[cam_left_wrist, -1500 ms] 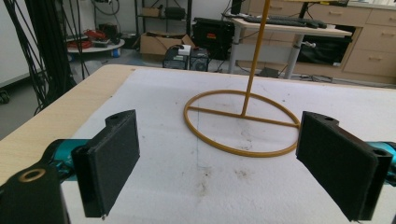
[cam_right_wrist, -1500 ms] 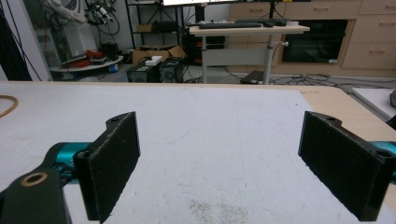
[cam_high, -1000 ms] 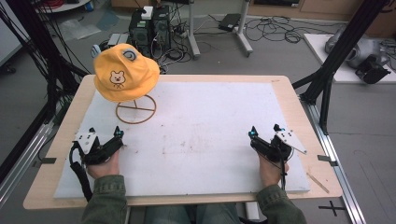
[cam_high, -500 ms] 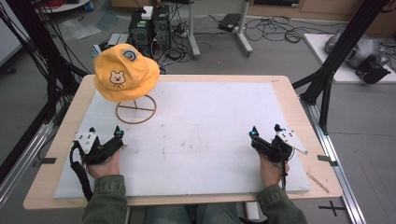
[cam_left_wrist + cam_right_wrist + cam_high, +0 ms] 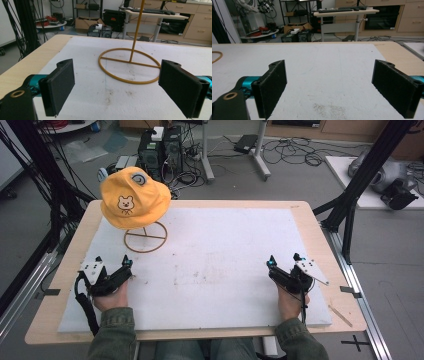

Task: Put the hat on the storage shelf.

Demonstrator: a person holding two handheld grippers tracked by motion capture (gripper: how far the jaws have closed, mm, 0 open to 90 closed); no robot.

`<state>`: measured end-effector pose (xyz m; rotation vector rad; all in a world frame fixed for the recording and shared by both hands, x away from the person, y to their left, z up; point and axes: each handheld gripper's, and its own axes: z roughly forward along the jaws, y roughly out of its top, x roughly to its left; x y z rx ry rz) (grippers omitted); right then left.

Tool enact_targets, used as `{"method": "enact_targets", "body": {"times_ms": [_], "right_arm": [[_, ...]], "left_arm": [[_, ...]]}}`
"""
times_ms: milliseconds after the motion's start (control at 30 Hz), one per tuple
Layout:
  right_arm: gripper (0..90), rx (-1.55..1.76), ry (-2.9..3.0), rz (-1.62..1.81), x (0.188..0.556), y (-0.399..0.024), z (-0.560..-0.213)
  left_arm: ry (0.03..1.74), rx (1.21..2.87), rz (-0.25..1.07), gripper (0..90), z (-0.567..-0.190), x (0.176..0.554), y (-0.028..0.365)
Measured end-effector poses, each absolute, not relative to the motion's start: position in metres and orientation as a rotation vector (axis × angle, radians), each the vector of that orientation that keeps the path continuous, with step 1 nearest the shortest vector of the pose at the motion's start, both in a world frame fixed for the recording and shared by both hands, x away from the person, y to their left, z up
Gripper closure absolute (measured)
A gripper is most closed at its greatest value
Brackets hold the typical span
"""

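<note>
Nothing has moved: yellow hat (image 5: 134,197) upright on stand (image 5: 145,238), both grippers' jaws apart

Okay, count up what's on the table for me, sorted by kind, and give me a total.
Hats: 1, a yellow hat
Stands: 1, a wire stand under the hat
Grippers: 2, the left gripper and the right gripper
Total: 4

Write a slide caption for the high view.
Yellow hat on a wire stand; both open grippers rest on the white mat.
</note>
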<state>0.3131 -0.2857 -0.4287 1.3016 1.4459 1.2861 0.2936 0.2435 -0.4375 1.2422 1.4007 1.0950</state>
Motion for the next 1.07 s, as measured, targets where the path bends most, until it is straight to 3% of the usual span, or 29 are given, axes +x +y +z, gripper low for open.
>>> {"method": "enact_targets", "body": {"times_ms": [1067], "right_arm": [[12.4,1.328,1.446,1.300,0.3143,-0.2880,-0.4296]], "left_arm": [[1.401,1.242,1.095,13.9,-0.4376,0.2937,0.2438]]}}
